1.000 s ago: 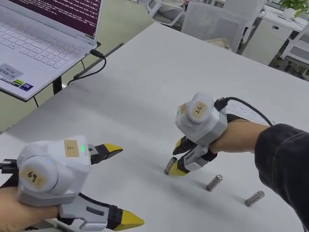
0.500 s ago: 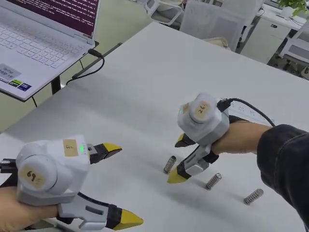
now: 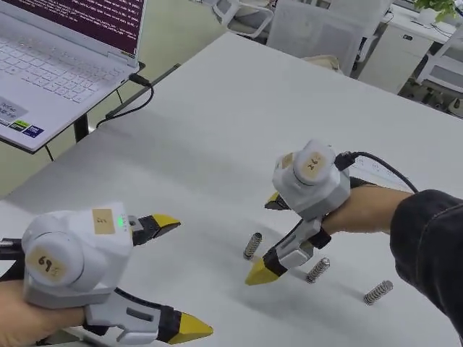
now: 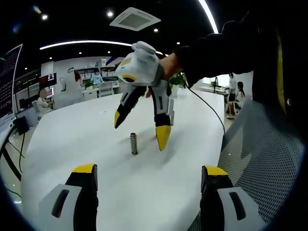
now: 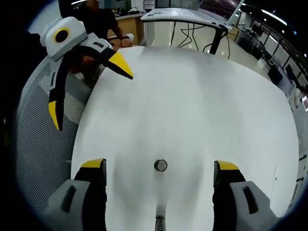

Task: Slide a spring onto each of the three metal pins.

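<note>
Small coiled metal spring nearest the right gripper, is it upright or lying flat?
Upright. The small coiled metal spring stands on end on the white table.

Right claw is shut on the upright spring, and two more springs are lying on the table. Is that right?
Not quite: the right claw is open, not shut on the upright spring. The left gripper view shows the spring standing free between the spread jaws. The other two springs do lie on the table.
</note>
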`<state>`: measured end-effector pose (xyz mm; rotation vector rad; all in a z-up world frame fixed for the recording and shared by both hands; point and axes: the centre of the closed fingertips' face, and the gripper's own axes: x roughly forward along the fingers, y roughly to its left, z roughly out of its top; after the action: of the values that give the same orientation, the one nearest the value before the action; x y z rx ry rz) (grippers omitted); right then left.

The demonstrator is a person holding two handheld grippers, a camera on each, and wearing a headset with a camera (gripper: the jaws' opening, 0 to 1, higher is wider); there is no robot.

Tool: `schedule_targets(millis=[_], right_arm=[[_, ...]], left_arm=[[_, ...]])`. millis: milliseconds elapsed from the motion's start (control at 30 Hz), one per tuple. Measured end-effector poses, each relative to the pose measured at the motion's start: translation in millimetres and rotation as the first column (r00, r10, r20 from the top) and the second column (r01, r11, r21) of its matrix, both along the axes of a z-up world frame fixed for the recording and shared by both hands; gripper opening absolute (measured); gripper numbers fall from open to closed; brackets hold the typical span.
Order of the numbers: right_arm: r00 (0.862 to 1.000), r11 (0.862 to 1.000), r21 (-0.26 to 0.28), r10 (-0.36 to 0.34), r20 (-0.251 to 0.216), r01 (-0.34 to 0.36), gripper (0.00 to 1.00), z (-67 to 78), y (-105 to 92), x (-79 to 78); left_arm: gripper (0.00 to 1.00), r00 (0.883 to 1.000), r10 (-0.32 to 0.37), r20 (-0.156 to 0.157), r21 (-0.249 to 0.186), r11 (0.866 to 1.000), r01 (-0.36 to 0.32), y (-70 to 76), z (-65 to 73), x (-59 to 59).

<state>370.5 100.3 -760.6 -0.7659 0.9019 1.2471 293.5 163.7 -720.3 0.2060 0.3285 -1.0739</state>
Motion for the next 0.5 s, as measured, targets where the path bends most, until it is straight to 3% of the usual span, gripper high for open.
schedule_targets(millis=[267, 500], right_arm=[[0.999, 0.998, 0.056, -0.044, 0.014, 0.044, 0.99, 4.6, -8.5, 1.3], [0.997, 0.995, 0.074, -0.070, 0.035, 0.067, 1.00, 8.8, -18.4, 4.0]], left_arm=[[0.86, 1.000, -0.005, -0.003, 0.007, 1.000, 0.005, -1.6, -0.4, -0.3], [0.86, 1.000, -0.006, -0.005, 0.012, 1.000, 0.006, -1.7, -0.6, 0.1]])
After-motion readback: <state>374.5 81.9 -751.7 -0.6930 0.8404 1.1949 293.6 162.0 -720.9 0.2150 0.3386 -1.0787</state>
